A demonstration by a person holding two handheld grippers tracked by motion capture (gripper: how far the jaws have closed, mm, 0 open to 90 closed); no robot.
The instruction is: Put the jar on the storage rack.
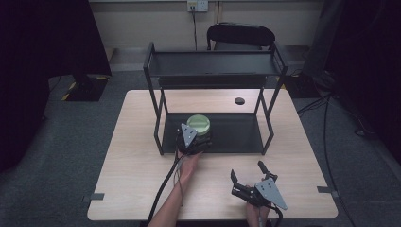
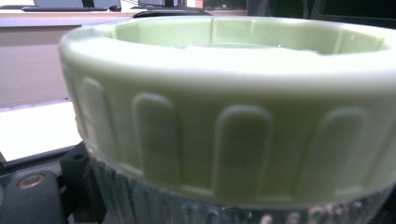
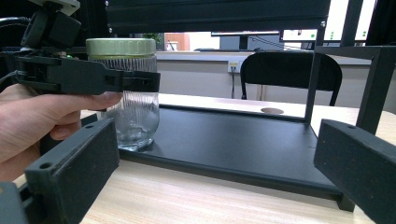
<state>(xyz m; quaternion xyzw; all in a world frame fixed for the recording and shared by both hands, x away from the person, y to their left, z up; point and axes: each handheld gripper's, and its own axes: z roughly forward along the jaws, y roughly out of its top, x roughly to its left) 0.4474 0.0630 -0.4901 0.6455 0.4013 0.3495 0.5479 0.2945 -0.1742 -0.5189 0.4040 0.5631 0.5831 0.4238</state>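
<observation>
A clear ribbed glass jar with a pale green ridged screw lid point(image 1: 198, 126) is standing upright on the black bottom shelf point(image 1: 236, 135) of a black metal 2-tier rack point(image 1: 215, 64), near that shelf's front left corner, and the rack itself is sitting on a light wooden table point(image 1: 137, 156). The left gripper point(image 1: 191, 139) is reaching in from the table's near side and is closing around the jar: in the right gripper view 1 black jaw of the left gripper point(image 3: 95, 77) is lying across the front of the glass just under the lid point(image 3: 121, 46), while the person's left hand point(image 3: 42, 121) is wrapping the handle behind it, so the jaws are pinching the jar at its neck. In the left gripper view the green lid point(image 2: 229, 107) is sitting right against the camera, with the ribbed glass point(image 2: 224, 212) showing beneath it. The jar's base is resting on the shelf in the right gripper view, not lifted. The right gripper point(image 1: 248, 177) is hovering over the table's near edge, well apart from the jar and to its right, with its 2 jaws spread wide and holding nothing. A black chair point(image 1: 240, 35) is standing behind the rack, and a small black round disc point(image 1: 239, 100) is lying on the table beyond the shelf.
</observation>
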